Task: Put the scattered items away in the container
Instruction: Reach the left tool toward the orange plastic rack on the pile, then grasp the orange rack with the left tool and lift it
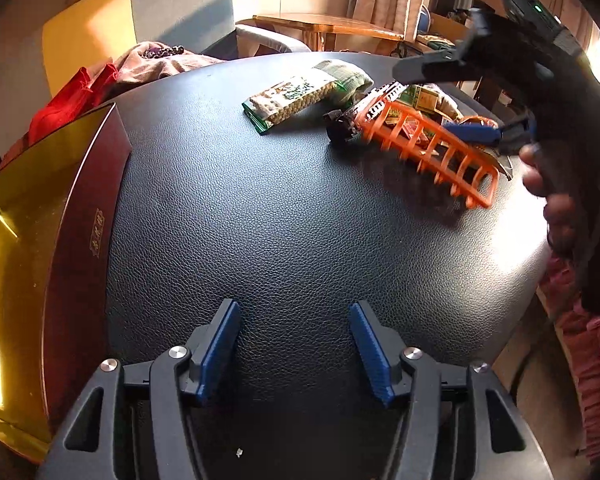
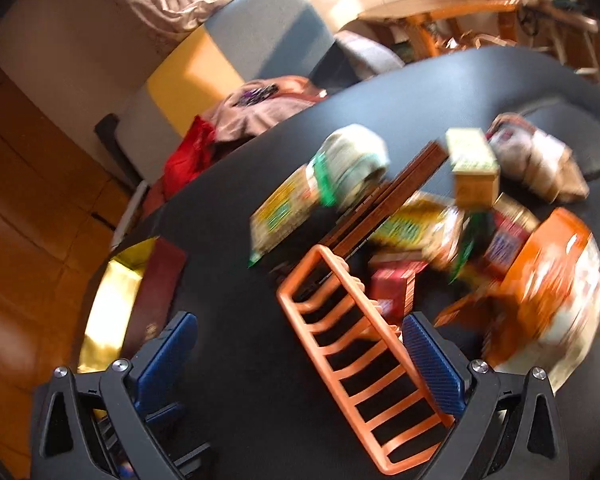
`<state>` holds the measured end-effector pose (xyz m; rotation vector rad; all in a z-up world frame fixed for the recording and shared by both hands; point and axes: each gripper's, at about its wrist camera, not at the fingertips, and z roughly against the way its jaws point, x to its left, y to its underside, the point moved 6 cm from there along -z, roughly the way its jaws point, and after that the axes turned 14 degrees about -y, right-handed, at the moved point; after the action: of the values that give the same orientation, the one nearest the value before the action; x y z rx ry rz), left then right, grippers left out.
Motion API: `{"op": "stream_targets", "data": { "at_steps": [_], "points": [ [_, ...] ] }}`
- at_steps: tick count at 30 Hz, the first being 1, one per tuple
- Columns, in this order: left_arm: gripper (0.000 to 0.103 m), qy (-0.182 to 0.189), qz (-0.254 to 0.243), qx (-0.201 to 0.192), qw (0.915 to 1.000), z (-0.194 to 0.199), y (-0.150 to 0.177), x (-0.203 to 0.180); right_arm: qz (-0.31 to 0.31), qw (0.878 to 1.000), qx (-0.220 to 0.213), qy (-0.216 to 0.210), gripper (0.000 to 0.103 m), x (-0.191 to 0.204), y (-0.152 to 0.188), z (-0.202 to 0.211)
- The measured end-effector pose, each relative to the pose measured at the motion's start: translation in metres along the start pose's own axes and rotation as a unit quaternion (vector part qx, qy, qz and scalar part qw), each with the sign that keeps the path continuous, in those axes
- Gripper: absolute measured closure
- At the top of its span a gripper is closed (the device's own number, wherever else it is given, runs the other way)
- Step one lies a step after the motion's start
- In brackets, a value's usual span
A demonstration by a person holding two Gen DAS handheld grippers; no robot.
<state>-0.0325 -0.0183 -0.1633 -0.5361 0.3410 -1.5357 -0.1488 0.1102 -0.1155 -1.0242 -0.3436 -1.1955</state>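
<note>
An orange plastic rack lies on the black table among scattered snack packets; it also shows in the right wrist view, between the right gripper's wide-open pads. The right pad is at the rack's edge; I cannot tell if it touches. My right gripper is open. My left gripper is open and empty over bare table. A dark red box with gold lining stands at the left; it shows in the right wrist view too. A green snack packet lies beyond.
More packets and small boxes are piled behind the rack, with an orange bag at right. Clothes and a chair sit beyond the table's far edge. The right hand and its gripper body hang over the right side.
</note>
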Motion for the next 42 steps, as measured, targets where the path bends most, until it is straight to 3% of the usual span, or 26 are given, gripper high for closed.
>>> {"op": "stream_targets", "data": {
  "at_steps": [3, 6, 9, 14, 17, 23, 33, 38, 42],
  "points": [
    [0.041, 0.001, -0.004, 0.004, 1.0, 0.0, 0.0, -0.001, -0.032, 0.998, 0.02, -0.058, 0.0, 0.006, 0.021, -0.003],
    [0.041, 0.01, 0.003, 0.011, 0.9999, 0.0, -0.001, 0.002, -0.062, 0.993, 0.004, -0.102, 0.0, 0.01, 0.036, 0.009],
    [0.041, 0.01, 0.009, 0.012, 0.9998, 0.001, -0.001, 0.003, -0.067, 0.992, -0.029, -0.103, 0.0, 0.012, 0.045, 0.033],
    [0.042, 0.015, 0.016, 0.004, 0.9997, 0.01, -0.01, -0.003, -0.051, 0.995, -0.075, -0.031, 0.0, 0.0, 0.05, 0.076],
    [0.042, 0.059, 0.021, -0.004, 0.9981, 0.019, -0.03, -0.022, -0.05, 0.993, -0.102, 0.011, 0.0, -0.012, 0.051, 0.102],
    [0.043, 0.105, 0.039, 0.029, 0.9933, 0.011, -0.057, -0.057, -0.087, 0.986, -0.142, 0.033, 0.0, -0.047, 0.055, 0.131],
    [0.048, 0.059, 0.022, 0.05, 0.9967, -0.019, -0.068, -0.082, -0.087, 0.984, -0.148, 0.041, 0.0, -0.063, 0.059, 0.139],
    [0.071, 0.044, -0.006, 0.043, 0.9981, -0.025, -0.068, -0.083, -0.086, 0.985, -0.145, 0.043, 0.0, -0.066, 0.062, 0.137],
    [0.077, 0.041, -0.023, 0.046, 0.9978, -0.025, -0.068, -0.065, -0.088, 0.985, -0.144, 0.043, 0.0, -0.067, 0.063, 0.132]
  ]
}}
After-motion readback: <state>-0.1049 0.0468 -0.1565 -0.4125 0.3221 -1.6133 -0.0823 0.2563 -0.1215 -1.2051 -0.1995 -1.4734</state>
